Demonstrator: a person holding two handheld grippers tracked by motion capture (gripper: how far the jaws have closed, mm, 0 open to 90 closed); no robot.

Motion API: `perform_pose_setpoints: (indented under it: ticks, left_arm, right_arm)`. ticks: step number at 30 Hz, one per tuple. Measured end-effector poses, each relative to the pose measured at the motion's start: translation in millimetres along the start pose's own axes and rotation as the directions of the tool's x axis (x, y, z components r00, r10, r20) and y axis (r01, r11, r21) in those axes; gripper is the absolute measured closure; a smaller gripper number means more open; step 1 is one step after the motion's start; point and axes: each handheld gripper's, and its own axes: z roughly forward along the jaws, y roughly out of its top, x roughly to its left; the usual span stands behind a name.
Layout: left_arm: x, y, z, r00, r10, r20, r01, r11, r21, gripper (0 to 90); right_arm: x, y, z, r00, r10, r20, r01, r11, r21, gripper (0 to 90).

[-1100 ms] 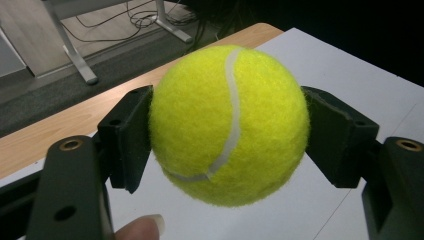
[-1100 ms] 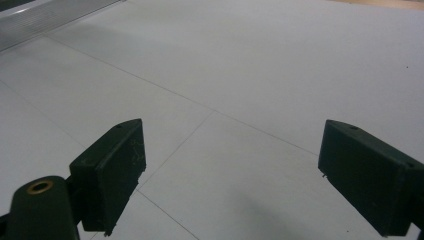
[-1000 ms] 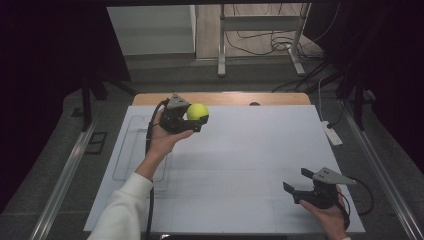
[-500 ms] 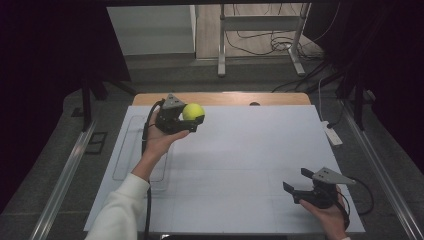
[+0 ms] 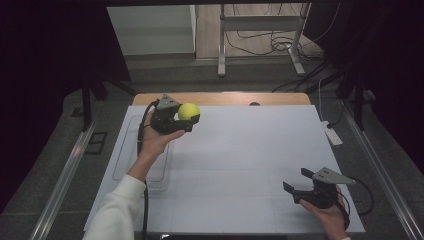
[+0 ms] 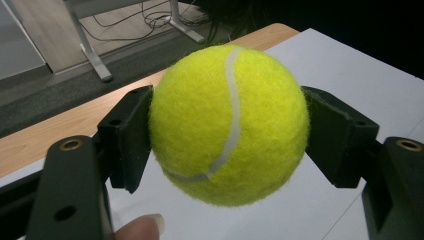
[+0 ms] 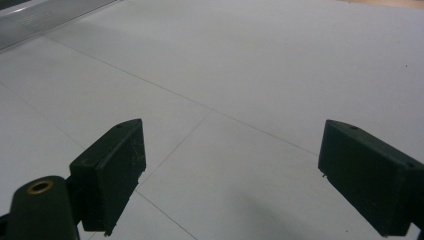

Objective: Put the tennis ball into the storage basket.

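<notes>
Nearest to us, the right gripper [image 5: 300, 188] rests low at the near right corner of the white sheet-covered worktop [image 5: 260, 165]; in the right gripper view its two black fingers [image 7: 111, 170] stand wide apart with nothing but bare sheet between them; we judge it idle and best kept there, well clear of the other hand. Left of centre, a clear shallow plastic tray [image 5: 131, 165] lies on the sheet beneath the person's white-sleeved left forearm [image 5: 122, 200]. Farther off, toward the far left of the worktop, the left gripper [image 5: 192, 120] is held up above the sheet, closed on a fuzzy yellow-green tennis ball with a white seam [image 5: 188, 111]; in the left gripper view the ball [image 6: 228, 125] sits squarely between the two pads, each pressing its widest part on opposite sides, and a fingertip [image 6: 142, 227] shows just below. We take the step in hand to be carrying the ball; to do it well, we would keep the squeeze even, since felt compresses and a round body may roll out; we would hold the gripper level, move it smoothly, and lower the ball onto a surface before letting the pads part. Beyond the worktop's wooden far edge [image 5: 220, 98] lie a grey floor and cables [image 5: 260, 47].
</notes>
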Motion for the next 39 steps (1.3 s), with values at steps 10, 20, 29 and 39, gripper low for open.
perform_pose_setpoints:
  ticks: [10,20,29,39]
  left_arm:
    - [5.7,-3.8,-5.2,0.9997,-0.014,-0.017,0.014,0.9999,-0.009,27.7]
    - [10.6,-5.0,-12.5,0.9990,-0.023,-0.039,0.023,0.9996,-0.014,27.7]
    - [14.0,-6.6,-15.4,0.9981,-0.027,-0.055,0.026,0.9996,-0.012,27.6]
    - [25.4,-14.6,-18.9,0.9954,-0.045,-0.085,0.045,0.9990,-0.003,27.6]
  right_arm:
    - [0.1,0.0,0.2,1.0000,-0.002,0.001,0.002,1.000,0.000,11.8]
    - [0.4,0.2,0.2,1.0000,-0.004,0.004,0.004,1.000,0.001,11.9]
    - [0.3,0.5,-0.3,0.9999,-0.007,0.007,0.007,1.000,-0.001,11.9]
    - [-0.2,0.3,0.2,1.0000,-0.004,0.008,0.004,1.000,-0.002,11.9]
